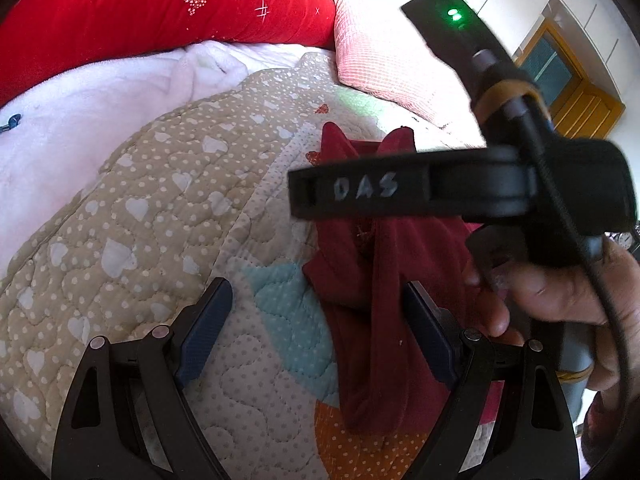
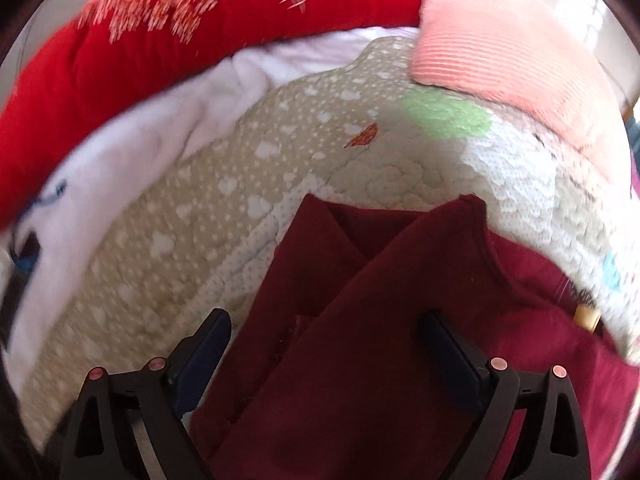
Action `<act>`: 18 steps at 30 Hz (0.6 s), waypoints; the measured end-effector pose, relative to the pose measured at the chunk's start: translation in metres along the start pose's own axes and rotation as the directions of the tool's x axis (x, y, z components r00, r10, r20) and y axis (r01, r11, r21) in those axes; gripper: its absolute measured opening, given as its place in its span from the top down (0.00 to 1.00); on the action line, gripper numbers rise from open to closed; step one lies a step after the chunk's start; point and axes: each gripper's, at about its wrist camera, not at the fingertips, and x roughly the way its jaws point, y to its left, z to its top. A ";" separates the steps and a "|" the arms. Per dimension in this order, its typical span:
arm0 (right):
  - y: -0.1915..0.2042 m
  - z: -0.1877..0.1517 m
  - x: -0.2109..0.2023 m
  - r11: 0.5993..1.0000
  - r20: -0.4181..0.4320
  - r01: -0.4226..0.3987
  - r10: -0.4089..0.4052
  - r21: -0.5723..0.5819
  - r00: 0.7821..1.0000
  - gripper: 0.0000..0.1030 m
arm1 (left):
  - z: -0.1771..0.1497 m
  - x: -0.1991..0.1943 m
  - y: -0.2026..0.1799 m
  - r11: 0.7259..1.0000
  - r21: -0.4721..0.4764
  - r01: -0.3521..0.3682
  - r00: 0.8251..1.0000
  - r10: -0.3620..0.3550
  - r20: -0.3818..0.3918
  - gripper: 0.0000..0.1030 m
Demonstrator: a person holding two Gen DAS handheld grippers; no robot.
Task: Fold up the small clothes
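A dark red small garment (image 1: 372, 320) lies on the quilted bedspread (image 1: 160, 208), its sides folded in towards the middle, with two pointed corners at the far end. My left gripper (image 1: 318, 326) is open above the quilt; its right finger (image 1: 428, 332) is over the garment's left edge. A hand (image 1: 560, 292) holds the right gripper's black body (image 1: 400, 190) above the garment. In the right wrist view the right gripper (image 2: 328, 356) stands wide open, pointing steeply down over the garment (image 2: 360, 320). The cloth lies below and between its fingers, and the pads do not press it.
A red embroidered quilt (image 1: 140, 12) and a white fleece blanket (image 1: 100, 100) lie at the far side of the bed. A pink ribbed pillow (image 1: 380, 60) sits at the far right. A wooden door (image 1: 568, 80) shows beyond the bed.
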 end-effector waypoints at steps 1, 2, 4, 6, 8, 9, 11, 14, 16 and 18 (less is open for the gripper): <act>0.002 -0.001 0.001 1.000 0.001 0.016 -0.016 -0.017 1.000 0.06 | 0.000 0.000 0.000 1.000 0.000 0.000 1.000 0.000 0.000 0.16; 0.004 -0.002 0.002 0.999 0.008 0.025 -0.025 -0.024 1.000 0.06 | 0.000 0.000 0.000 1.000 0.000 0.000 1.000 0.000 0.000 0.16; 0.005 -0.006 0.003 0.999 0.029 0.035 -0.034 -0.027 0.999 0.06 | 0.000 0.000 0.000 1.000 0.001 0.000 1.000 0.000 0.000 0.16; 0.004 -0.011 0.002 0.999 0.051 0.038 -0.037 -0.030 0.998 0.06 | 0.000 -0.001 0.000 1.000 0.001 -0.001 1.000 0.001 0.000 0.16; 0.000 -0.013 0.003 0.999 0.067 0.023 -0.022 -0.025 0.998 0.05 | 0.000 -0.001 0.000 1.000 -0.001 0.002 1.000 -0.002 0.000 0.16; 0.000 -0.013 0.004 1.000 0.071 0.015 -0.013 -0.023 0.997 0.05 | -0.001 -0.001 0.000 1.000 -0.001 0.003 1.000 -0.003 0.000 0.16; -0.001 -0.015 0.003 0.999 0.074 0.007 -0.004 -0.033 0.997 0.05 | 0.000 -0.001 0.000 1.000 0.000 0.002 1.000 -0.002 -0.001 0.16; 0.000 -0.016 0.002 0.999 0.068 0.011 -0.007 -0.047 0.998 0.06 | 0.000 0.000 -0.001 1.000 0.000 0.001 1.000 -0.001 -0.001 0.16; 0.000 -0.017 -0.002 0.999 0.087 0.028 -0.025 -0.038 0.996 0.14 | -0.001 -0.001 -0.001 1.000 0.002 0.001 1.000 -0.001 -0.002 0.15; 0.000 -0.021 -0.006 0.999 0.109 0.037 -0.033 -0.034 0.994 0.22 | 0.000 0.000 -0.001 1.000 0.006 -0.002 1.000 0.002 -0.004 0.14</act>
